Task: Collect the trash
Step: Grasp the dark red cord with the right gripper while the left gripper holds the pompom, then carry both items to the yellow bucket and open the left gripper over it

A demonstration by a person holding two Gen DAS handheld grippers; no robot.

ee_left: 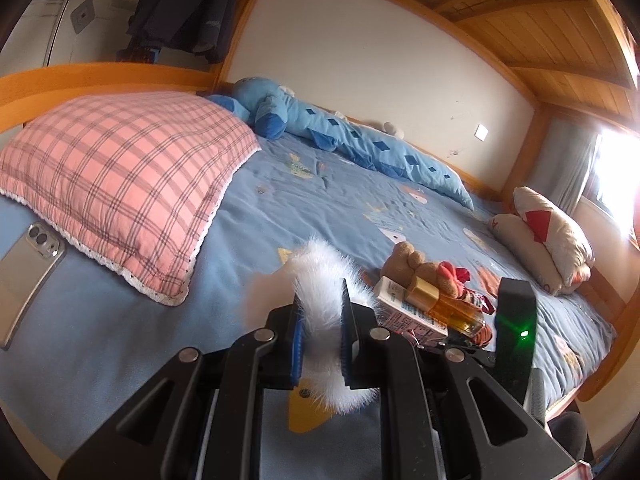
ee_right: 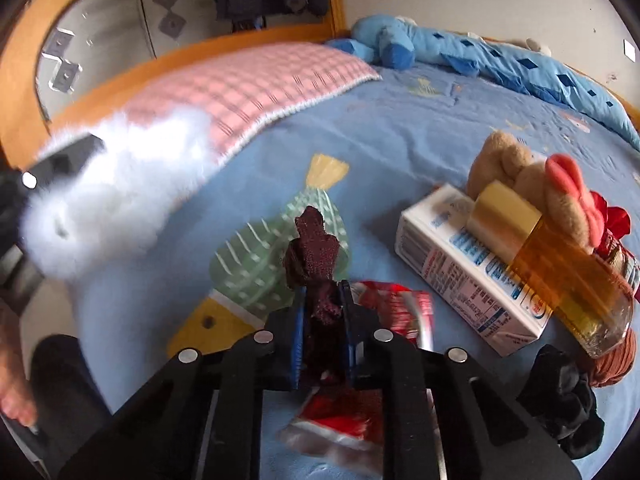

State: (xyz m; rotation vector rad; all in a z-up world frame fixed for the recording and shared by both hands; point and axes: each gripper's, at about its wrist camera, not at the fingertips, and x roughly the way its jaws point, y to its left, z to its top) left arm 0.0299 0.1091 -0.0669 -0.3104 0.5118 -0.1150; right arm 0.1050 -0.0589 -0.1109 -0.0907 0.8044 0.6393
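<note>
My left gripper (ee_left: 320, 300) is shut on a white fluffy fur piece (ee_left: 318, 276), held above the blue bedsheet; the fur also shows blurred at the left of the right wrist view (ee_right: 108, 200). My right gripper (ee_right: 323, 296) is shut on a dark maroon scrunchie (ee_right: 314, 256). A red and white wrapper (ee_right: 394, 312) lies on the sheet just under and right of it. A white carton (ee_right: 460, 272) lies to the right, with an amber bottle (ee_right: 560, 280) resting on it. Both show in the left wrist view, the carton (ee_left: 404, 310) and the bottle (ee_left: 448, 304).
A teddy bear (ee_right: 516, 172), a black scrunchie (ee_right: 560, 400) and an orange scrunchie (ee_right: 616, 360) lie near the carton. A pink plaid pillow (ee_left: 120, 176), a phone (ee_left: 28, 276), a blue plush (ee_left: 320, 132) and a white cushion (ee_left: 548, 236) are on the bed.
</note>
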